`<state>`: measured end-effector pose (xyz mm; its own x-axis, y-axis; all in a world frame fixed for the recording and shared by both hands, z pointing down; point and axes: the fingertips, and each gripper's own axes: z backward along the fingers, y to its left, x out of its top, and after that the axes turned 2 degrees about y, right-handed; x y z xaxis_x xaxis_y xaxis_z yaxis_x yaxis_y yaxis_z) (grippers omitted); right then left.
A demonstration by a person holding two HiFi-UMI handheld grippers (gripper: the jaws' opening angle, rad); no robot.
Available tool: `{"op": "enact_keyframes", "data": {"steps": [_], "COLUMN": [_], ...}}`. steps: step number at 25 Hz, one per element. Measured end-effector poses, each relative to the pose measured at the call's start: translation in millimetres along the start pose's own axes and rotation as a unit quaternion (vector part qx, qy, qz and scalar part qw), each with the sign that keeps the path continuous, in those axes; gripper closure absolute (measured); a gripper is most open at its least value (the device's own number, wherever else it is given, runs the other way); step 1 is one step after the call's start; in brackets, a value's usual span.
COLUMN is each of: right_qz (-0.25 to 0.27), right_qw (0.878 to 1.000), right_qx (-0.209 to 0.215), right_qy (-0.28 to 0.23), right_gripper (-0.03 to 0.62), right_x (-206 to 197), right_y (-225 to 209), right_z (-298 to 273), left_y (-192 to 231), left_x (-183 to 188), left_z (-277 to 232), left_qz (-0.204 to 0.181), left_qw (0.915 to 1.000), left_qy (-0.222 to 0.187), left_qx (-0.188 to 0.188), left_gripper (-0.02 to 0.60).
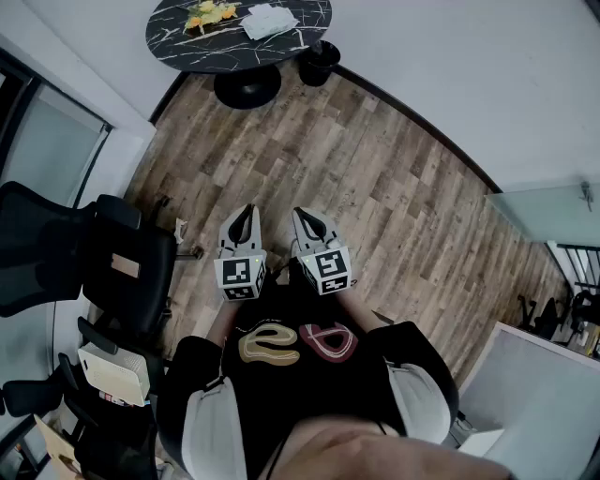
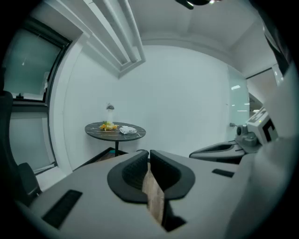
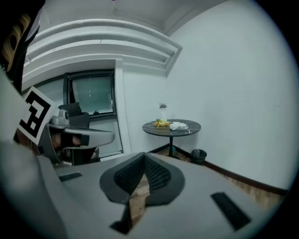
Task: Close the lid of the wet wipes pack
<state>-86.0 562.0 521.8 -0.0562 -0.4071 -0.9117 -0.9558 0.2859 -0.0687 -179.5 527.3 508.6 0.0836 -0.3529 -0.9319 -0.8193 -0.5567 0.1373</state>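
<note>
Elbows bent, the person holds both tools close to the chest, side by side and just apart, noses aimed forward. The grey left gripper (image 1: 246, 212) has its black jaws pressed together at the tips with nothing between them. The grey right gripper (image 1: 302, 214) is the same, tips met and empty. Ahead lies a wide stretch of brown wood-plank floor (image 1: 375, 178), hemmed by black office chairs (image 1: 56, 253) on the left and a curved white wall (image 1: 450, 56) beyond. Far off, a small black bin (image 1: 319, 62) stands beside a round black marble-top table (image 1: 178, 42). The white wet wipes pack (image 1: 270, 21) lies on it, just beside what looks like yellow food (image 1: 211, 13). The pack's lid is too small to judge from here.
</note>
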Motion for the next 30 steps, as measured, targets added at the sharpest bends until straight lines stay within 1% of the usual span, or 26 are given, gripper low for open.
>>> {"op": "enact_keyframes", "data": {"steps": [4,7,11,14,17,19,23,30], "right_qz": [0.007,0.003,-0.019,-0.042,-0.045,-0.052,-0.065,-0.066], "right_qw": [1.000,1.000,0.999,0.998,0.997,0.996,0.995,0.995], "right_qx": [-0.004,-0.013,-0.040,-0.048,-0.064,-0.072,-0.076,-0.075], "right_qy": [0.002,0.001,-0.009,-0.022,-0.027,-0.024,-0.021,-0.030], "right_gripper": [0.585,0.586,0.585,0.585,0.583,0.583,0.582,0.582], "right_x": [-2.7,2.2,11.8,11.3,11.8,10.3,10.8,21.6], "right_y": [12.8,19.9,26.9,33.0,35.8,36.9,36.2,13.0], "right_z": [-7.4,-13.6,-20.9,-29.2,-35.4,-38.7,-44.8,-70.6], "left_y": [9.5,16.4,30.3,43.3,54.6,62.7,74.6,77.3], "left_x": [-3.5,-3.5,-0.9,-1.4,-2.3,-1.0,5.2,9.3], "left_z": [8.2,9.2,11.2,10.5,7.8,6.1,2.8,-21.4], "left_qz": [-0.001,-0.007,-0.014,-0.015,-0.017,-0.014,-0.001,-0.009], "left_qw": [1.0000,0.9997,0.9990,0.9982,0.9973,0.9971,0.9969,0.9967], "left_qy": [0.003,0.005,0.003,0.003,0.001,-0.001,-0.002,0.006], "left_qx": [-0.009,-0.021,-0.041,-0.057,-0.072,-0.075,-0.079,-0.081], "left_gripper": [0.551,0.551,0.551,0.551,0.551,0.551,0.551,0.551]}}
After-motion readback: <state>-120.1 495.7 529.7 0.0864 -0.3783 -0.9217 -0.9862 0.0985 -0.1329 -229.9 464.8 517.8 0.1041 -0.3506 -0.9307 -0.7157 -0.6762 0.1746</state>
